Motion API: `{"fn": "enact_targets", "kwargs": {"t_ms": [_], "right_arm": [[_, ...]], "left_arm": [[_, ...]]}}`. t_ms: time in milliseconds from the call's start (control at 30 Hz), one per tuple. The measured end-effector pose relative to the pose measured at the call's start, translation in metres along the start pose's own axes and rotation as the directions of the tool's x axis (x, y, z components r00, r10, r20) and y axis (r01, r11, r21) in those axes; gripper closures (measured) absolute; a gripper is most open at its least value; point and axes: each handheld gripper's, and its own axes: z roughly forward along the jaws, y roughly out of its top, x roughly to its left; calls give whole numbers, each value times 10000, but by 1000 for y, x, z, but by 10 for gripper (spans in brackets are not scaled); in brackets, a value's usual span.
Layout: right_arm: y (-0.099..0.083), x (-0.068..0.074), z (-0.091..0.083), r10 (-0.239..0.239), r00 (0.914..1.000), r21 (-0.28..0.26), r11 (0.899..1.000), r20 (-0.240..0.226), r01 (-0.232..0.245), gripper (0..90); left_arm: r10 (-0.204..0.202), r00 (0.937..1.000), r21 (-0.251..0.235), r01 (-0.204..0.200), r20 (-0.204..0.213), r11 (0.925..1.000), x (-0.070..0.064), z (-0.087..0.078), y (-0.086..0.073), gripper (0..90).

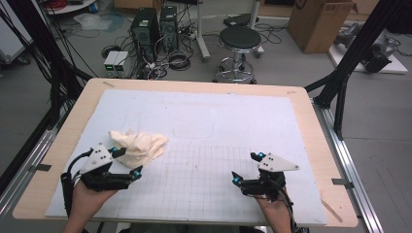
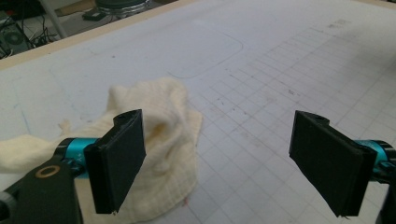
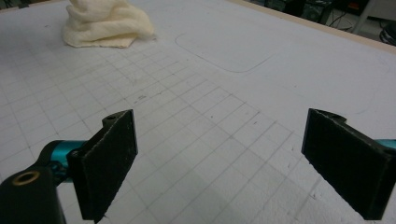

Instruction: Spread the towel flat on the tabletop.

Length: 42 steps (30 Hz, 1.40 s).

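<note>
A crumpled cream cloth (image 1: 138, 143) lies on the white gridded mat (image 1: 209, 121), left of centre. My left gripper (image 1: 127, 161) is open right beside the cloth's near edge; in the left gripper view the cloth (image 2: 159, 126) bunches up behind the left jaw, with nothing between the jaws (image 2: 219, 163). My right gripper (image 1: 245, 167) is open over bare grid at the front right, well apart from the cloth (image 3: 105, 21), which lies far off at the upper left in the right gripper view. Its jaws (image 3: 224, 168) hold nothing.
The mat covers a wooden table (image 1: 311, 126). A faint rounded outline (image 1: 194, 130) is drawn on the mat at centre. Beyond the table stand a black stool (image 1: 239, 43), computer towers (image 1: 155, 26) with cables, and a cardboard box (image 1: 318, 22).
</note>
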Motion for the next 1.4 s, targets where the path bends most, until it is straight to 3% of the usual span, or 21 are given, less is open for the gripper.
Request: {"fn": "enact_targets", "kwargs": {"t_ms": [167, 267, 367, 500, 600, 767, 867, 933, 1133, 1300, 1400], "right_arm": [[-1, -1, -3, 142, 9999, -7, 9999, -23, -142, 99], [-1, -2, -3, 198, 9998, -60, 9998, 5, -198, 98], [0, -3, -2, 195, 9998, -91, 9998, -50, -196, 99], [0, -2, 1, 149, 9997, 5, 9999, -187, -149, 98], [0, -1, 3, -17, 9998, 27, 10000, -187, 18, 98], [0, -3, 3, 103, 9996, 2, 9999, -246, -103, 98], [0, -3, 6, 172, 9992, 71, 9998, -366, -170, 99], [0, -2, 6, 91, 9992, 107, 9999, -377, -87, 99], [0, 1, 6, -6, 9991, 98, 10000, -430, 10, 99], [-1, 0, 6, 41, 9990, 125, 9999, -440, -36, 99], [-1, 2, 8, 43, 9987, 241, 9997, -504, -31, 99]], "left_arm": [[-268, 9986, -110, 263, -455, 9996, 16, 0, 19, 213], [-202, 9971, -111, 195, -738, 9997, 22, 8, 27, 238], [-166, 9953, 454, 210, -959, 9987, 27, 25, 23, 260], [-636, 9934, 968, 729, -958, 9926, 32, 47, 11, 302], [-591, 9916, 1578, 770, -1150, 9845, 34, 61, 4, 360], [-701, 9900, 2066, 945, -1224, 9739, 43, 73, -1, 411], [-700, 9913, 2486, 959, -1112, 9638, 44, 79, -5, 461], [-503, 9921, 2948, 825, -1152, 9520, 44, 84, -8, 480], [-396, 9920, 3365, 781, -1198, 9385, 43, 94, -13, 591], [-336, 9916, 3307, 735, -1247, 9409, 44, 95, -16, 641], [-439, 9895, 2917, 829, -1375, 9529, 45, 93, -22, 698]]}}
